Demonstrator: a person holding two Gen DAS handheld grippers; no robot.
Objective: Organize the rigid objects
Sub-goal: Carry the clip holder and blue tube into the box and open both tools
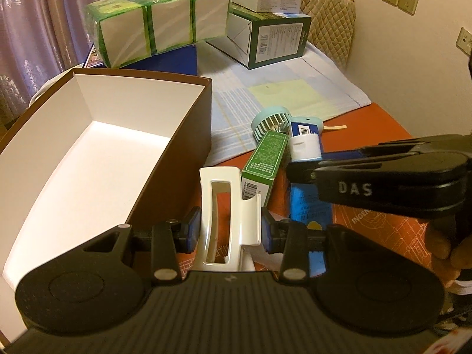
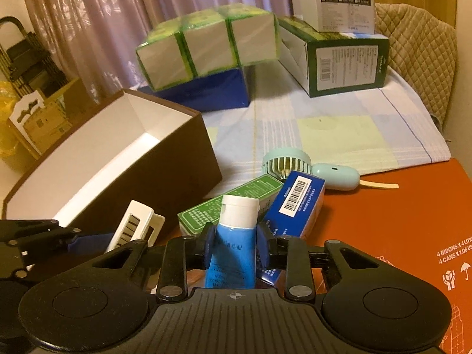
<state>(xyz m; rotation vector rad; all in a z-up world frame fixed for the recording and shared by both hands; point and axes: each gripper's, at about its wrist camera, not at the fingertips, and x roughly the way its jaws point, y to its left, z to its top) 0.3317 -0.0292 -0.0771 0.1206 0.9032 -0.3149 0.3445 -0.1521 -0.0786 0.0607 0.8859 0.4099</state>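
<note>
My left gripper (image 1: 228,233) is shut on a white hair claw clip (image 1: 224,215), held beside the right wall of an open brown box (image 1: 188,147) with a white inside. My right gripper (image 2: 234,249) is shut on a blue tube with a white cap (image 2: 234,236); the same tube (image 1: 303,147) shows in the left wrist view under the right gripper's body. A green carton (image 2: 230,206) and a blue carton (image 2: 298,206) lie crossed on the orange surface, with a mint hand fan (image 2: 309,168) behind them. The clip (image 2: 134,227) shows at lower left in the right wrist view.
A wrapped pack of green tissue boxes (image 1: 153,29) sits on a blue box (image 1: 174,59) at the back. A green-and-white carton (image 1: 265,41) with a white box on top stands to its right, on a checked cloth (image 1: 280,94). A quilted chair back (image 1: 330,20) is behind.
</note>
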